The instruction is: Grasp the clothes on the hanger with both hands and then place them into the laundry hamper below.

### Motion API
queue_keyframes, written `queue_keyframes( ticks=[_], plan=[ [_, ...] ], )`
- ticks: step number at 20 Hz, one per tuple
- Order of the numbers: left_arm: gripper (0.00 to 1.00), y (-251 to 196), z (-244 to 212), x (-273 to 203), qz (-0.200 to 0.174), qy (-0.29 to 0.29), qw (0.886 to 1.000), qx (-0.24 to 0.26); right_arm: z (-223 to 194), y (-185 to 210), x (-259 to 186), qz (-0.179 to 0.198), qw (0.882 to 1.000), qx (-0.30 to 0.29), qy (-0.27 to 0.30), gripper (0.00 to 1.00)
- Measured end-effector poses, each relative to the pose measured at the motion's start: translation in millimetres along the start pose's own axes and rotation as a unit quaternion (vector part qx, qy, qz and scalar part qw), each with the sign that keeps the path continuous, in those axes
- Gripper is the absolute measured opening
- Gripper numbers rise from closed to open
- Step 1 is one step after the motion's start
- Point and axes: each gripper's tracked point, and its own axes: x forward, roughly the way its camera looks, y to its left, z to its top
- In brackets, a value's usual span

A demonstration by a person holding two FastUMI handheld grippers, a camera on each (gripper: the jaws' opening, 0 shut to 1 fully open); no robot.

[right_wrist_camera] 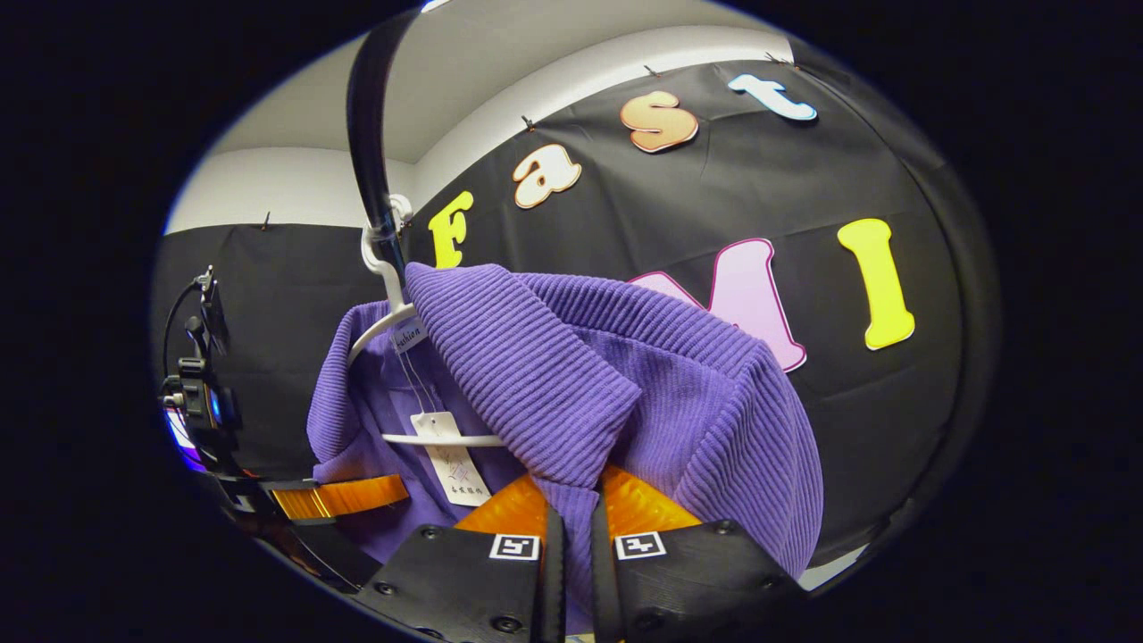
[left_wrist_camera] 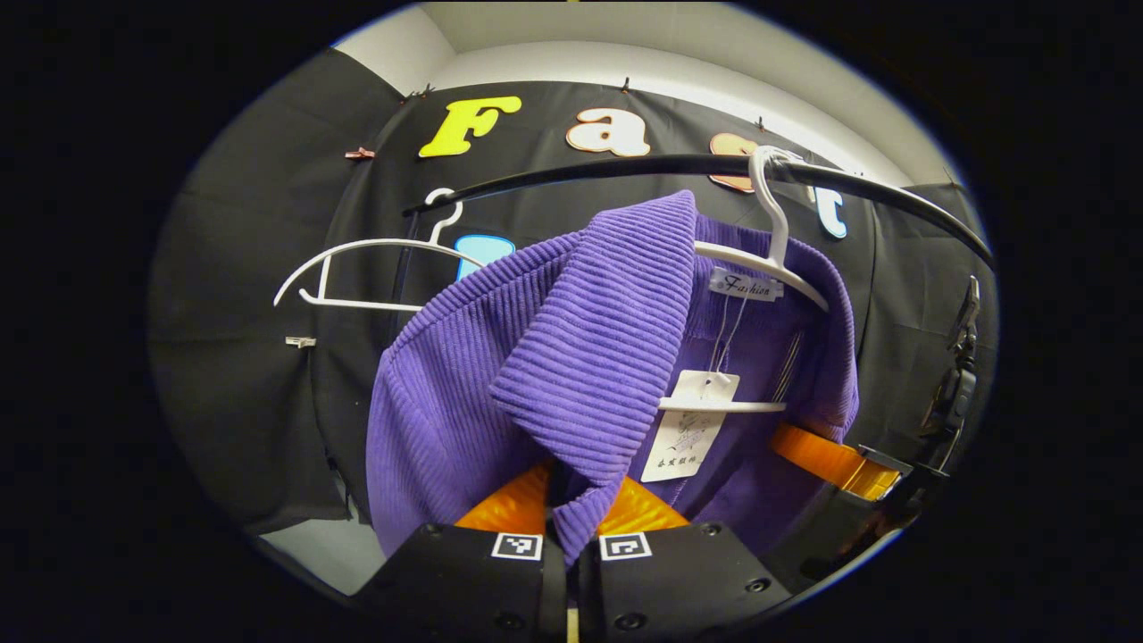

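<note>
**Both grippers clamped on the purple garment, which hangs on its hanger**

The biggest thing in front of you is the purple ribbed knit garment (left_wrist_camera: pixel 464 402), draped over a white plastic hanger (left_wrist_camera: pixel 775 254) whose hook sits on the curved black metal rail (left_wrist_camera: pixel 625 168). In your right gripper view the same garment (right_wrist_camera: pixel 714 420) bulges over the hanger's shoulder, and the rail (right_wrist_camera: pixel 366 125) runs up and away above the hook of the hanger (right_wrist_camera: pixel 386 268).

Next in size, your left gripper (left_wrist_camera: pixel 571 522) sits at the bottom of the left gripper view with its two fingers closed tight together on the lower point of the garment's folded collar flap; cloth is pinched in the narrow slit between them. Your right gripper (right_wrist_camera: pixel 573 518) is likewise clenched on a fold of the garment's fabric, with the knit running down between its fingers.

In the left gripper view the other gripper shows farther off at the right edge, beside the garment's far side. In the right gripper view the other gripper shows at the lower left, close to the garment.

A second, bare white hanger (left_wrist_camera: pixel 375 263) hangs on the rail to the left of the garment, apart from it.

Smallest: a white paper tag (left_wrist_camera: pixel 689 427) dangles on a thread inside the neckline, just in front of the hanger's crossbar, with a small woven label (left_wrist_camera: pixel 743 286) sewn above it.
</note>
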Motion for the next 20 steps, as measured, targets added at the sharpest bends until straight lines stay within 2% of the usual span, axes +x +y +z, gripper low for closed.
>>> queue_keyframes(
  ticks=[2, 5, 9, 13, 16, 20],
  plan=[
    [0.09, -1, 8, -7, -0.019, 0.000, 1.000, -0.005, 1, 6, -2, 0.029, 0.999, 0.017, 0.009, 0.16],
    [0.09, -6, 17, -15, -0.059, 0.010, 0.998, -0.018, 3, 24, -12, 0.097, 0.993, 0.069, 0.027, 0.16],
    [0.09, -2, 48, -33, -0.077, -0.014, 0.996, -0.052, 38, 42, -39, 0.167, 0.972, 0.166, -0.004, 0.16],
    [0.09, 14, 89, -45, -0.066, -0.058, 0.995, -0.049, 78, 45, -51, 0.189, 0.956, 0.218, -0.054, 0.16],
    [0.09, 20, 122, -55, -0.073, -0.102, 0.990, -0.056, 106, 42, -46, 0.196, 0.945, 0.245, -0.095, 0.16],
    [0.08, 48, 158, -56, -0.053, -0.152, 0.985, -0.068, 142, 38, -37, 0.200, 0.926, 0.288, -0.139, 0.16]
  ],
)
